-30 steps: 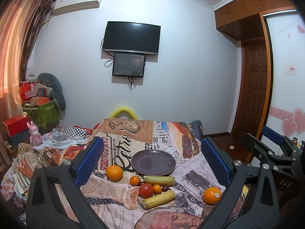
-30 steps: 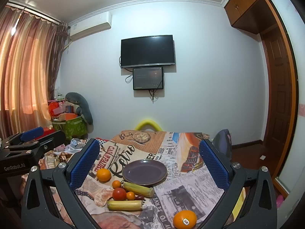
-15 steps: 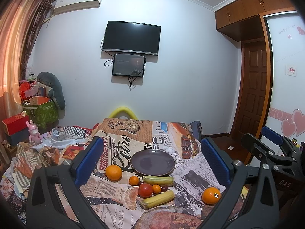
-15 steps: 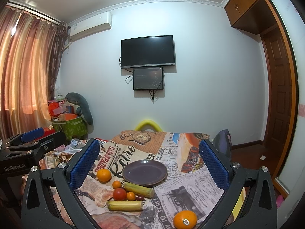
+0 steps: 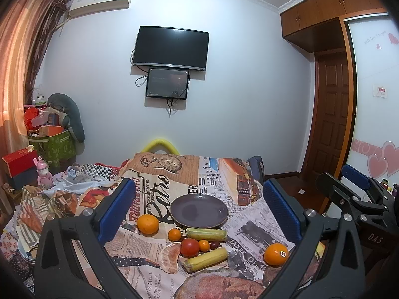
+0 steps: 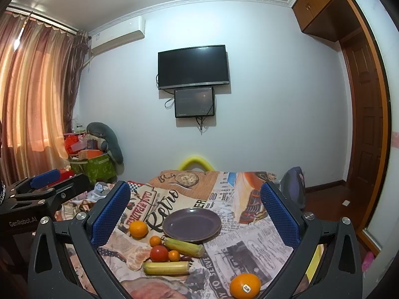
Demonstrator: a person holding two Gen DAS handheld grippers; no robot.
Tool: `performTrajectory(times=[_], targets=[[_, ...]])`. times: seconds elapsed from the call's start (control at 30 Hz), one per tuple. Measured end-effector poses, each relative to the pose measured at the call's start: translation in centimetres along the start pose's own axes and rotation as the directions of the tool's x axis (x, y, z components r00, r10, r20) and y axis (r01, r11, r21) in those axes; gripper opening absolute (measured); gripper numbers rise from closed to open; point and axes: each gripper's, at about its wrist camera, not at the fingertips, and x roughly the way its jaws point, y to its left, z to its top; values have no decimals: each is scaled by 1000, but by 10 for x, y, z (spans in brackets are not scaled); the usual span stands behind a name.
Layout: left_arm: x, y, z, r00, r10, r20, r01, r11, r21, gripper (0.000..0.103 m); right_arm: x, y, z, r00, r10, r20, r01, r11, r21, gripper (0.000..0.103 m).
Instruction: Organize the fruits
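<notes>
Both tools (image 5: pixel 197 209) (image 6: pixel 194 209) level, spread wide, above fruit (image 5: pixel 190 246), plate (image 5: pixel 199 211).

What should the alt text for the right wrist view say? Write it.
Open right gripper hovers over a newsprint-patterned tablecloth with an empty purple plate, surrounded by oranges, a tomato and two bananas. The left gripper shows at the left edge; a TV hangs on the wall.

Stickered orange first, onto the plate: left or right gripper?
Right, probably. The stickered orange lies low and near the right gripper, and at the right edge for the left gripper. Both are open; the plate is empty.
</notes>
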Motion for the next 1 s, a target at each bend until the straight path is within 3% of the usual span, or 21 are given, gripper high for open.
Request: performTrajectory(times=[0.3,0.43,0.6,0.7,0.77,0.87,1.0], targets=[[12,3,-10,999,-28,-47,27,1000,-13,102,4,-9,-9,999,-4,-37,5,1000,12,103],[25,9,-15,995,-31,-93,28,999,-31,91,10,-20,-16,996,-16,-84,18,999,29,103],[49,20,-26,986,-21,-166,15,999,-40,85,21,-29,-27,985,-43,-170,47,999,18,87],[66,23,-35,974,-25,-224,19,999,-30,79,31,-38,-38,970,-39,-241,46,999,26,76],[79,26,-42,962,-40,-272,33,999,-30,71,38,-44,-47,956,-34,-290,47,998,38,64],[95,26,-52,942,-60,-331,54,998,-27,60,48,-54,-59,932,-33,-361,58,997,58,56],[115,23,-69,908,-79,-411,85,996,-5,57,59,-67,-74,897,-17,-441,63,994,91,55]])
